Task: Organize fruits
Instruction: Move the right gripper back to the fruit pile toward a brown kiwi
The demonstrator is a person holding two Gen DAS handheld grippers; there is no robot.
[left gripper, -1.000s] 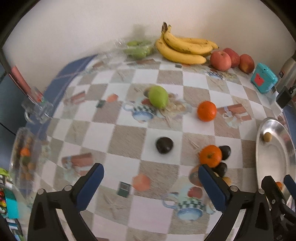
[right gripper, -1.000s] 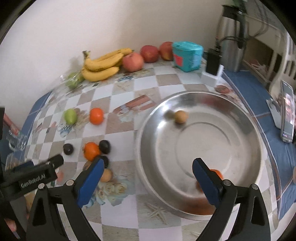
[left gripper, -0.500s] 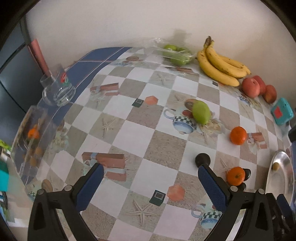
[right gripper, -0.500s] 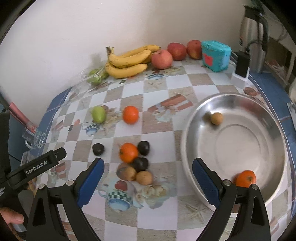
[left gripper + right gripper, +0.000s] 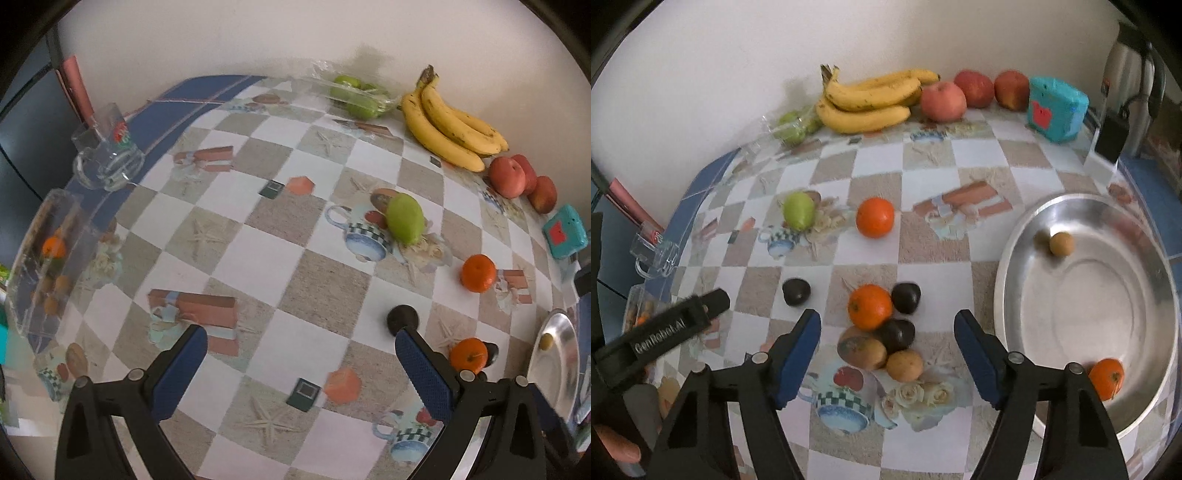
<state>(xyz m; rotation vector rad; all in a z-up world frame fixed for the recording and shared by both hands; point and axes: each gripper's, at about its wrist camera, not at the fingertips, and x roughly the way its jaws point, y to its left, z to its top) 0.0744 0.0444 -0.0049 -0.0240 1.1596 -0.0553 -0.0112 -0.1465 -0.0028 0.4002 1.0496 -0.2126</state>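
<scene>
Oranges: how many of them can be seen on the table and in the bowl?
3: one orange beside the green fruit, one in the fruit cluster, one inside the metal bowl.

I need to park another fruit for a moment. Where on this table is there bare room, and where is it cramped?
Free: the checked cloth between the glass mug and the green mango, and most of the steel bowl. Crowded: the cluster around the near orange, and the back wall with bananas and apples.

Left wrist view angled steeply down over the table's left part, right wrist view nearer the steel bowl at right, both sharing the bananas at the far wall.
</scene>
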